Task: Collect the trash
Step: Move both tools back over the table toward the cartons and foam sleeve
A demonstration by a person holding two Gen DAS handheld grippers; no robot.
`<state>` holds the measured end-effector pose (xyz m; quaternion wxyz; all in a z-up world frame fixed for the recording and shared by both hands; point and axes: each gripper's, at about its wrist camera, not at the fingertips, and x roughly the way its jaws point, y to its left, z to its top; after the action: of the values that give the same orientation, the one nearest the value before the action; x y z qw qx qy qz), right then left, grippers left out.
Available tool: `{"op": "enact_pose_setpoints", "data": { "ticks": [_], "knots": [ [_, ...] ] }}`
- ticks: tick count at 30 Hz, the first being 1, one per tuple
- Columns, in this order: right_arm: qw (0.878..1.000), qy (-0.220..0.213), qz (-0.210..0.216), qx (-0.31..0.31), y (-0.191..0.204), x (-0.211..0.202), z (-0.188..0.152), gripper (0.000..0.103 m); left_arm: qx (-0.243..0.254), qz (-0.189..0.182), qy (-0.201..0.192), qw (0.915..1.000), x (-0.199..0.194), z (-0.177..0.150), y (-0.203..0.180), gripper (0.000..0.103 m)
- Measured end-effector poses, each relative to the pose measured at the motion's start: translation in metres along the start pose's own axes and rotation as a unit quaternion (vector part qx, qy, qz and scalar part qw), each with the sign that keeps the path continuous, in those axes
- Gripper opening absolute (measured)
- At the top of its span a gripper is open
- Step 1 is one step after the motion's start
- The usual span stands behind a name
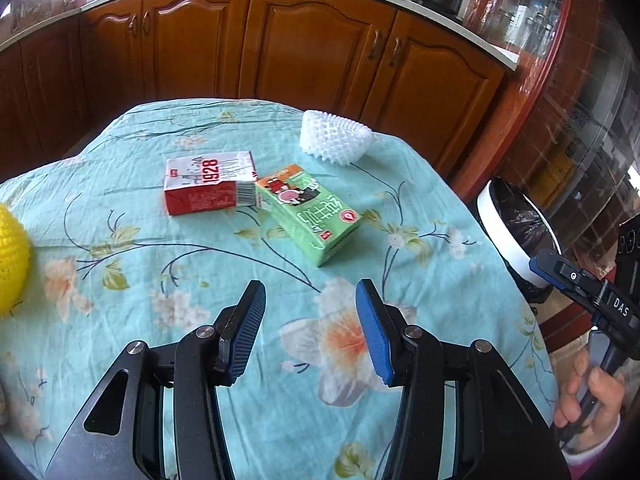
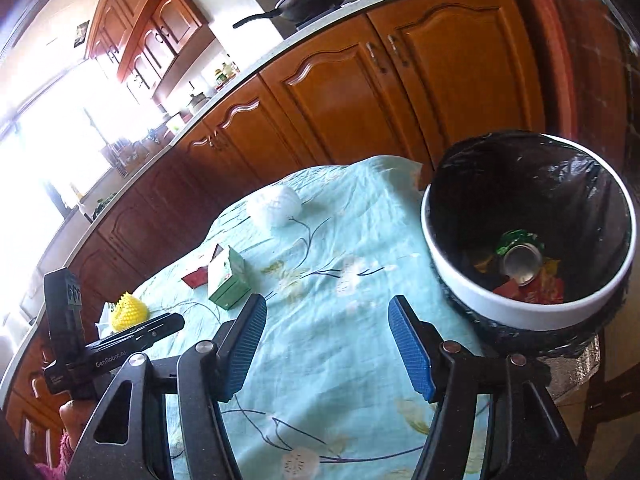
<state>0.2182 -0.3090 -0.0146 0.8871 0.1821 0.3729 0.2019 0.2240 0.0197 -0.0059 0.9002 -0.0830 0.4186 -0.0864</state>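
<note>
Both the left tool and right tool gape empty; the green carton mid-frame seems to touch the red carton, so a grab could knock it.

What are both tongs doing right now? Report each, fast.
Left tongs: open, holding nothing, above the tablecloth.
Right tongs: open, holding nothing, beside the trash bin.

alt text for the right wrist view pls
The open right gripper hovers empty above a floral tablecloth, beside a black-lined trash bin holding a crushed can. Farther off lie a green carton and white foam net.
</note>
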Motion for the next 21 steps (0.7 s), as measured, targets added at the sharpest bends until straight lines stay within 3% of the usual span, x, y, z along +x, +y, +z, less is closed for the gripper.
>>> {"op": "enact_pose_setpoints", "data": {
  "ticks": [3, 5, 6, 15, 21],
  "knots": [
    [1.000, 0.005, 0.006, -0.013, 0.014, 0.011, 0.003, 0.065, -0.017, -0.006, -0.001, 0.9998, -0.002, 0.003, 0.010, 0.053],
    [1.000, 0.010, 0.012, -0.016, 0.020, 0.020, 0.007, 0.065, -0.024, -0.003, -0.003, 0.9997, -0.001, 0.006, 0.011, 0.066],
    [1.000, 0.013, 0.014, -0.017, 0.023, 0.024, 0.009, 0.065, -0.028, -0.004, -0.003, 0.9996, 0.000, 0.007, 0.011, 0.067],
    [0.999, 0.022, 0.032, -0.024, 0.034, 0.067, 0.047, 0.065, -0.050, -0.013, 0.017, 0.9985, 0.030, 0.029, 0.000, 0.071],
    [0.998, 0.035, 0.047, 0.015, 0.026, 0.115, 0.078, 0.065, -0.084, -0.006, 0.040, 0.9957, 0.060, 0.044, 0.000, 0.072]
  ]
}}
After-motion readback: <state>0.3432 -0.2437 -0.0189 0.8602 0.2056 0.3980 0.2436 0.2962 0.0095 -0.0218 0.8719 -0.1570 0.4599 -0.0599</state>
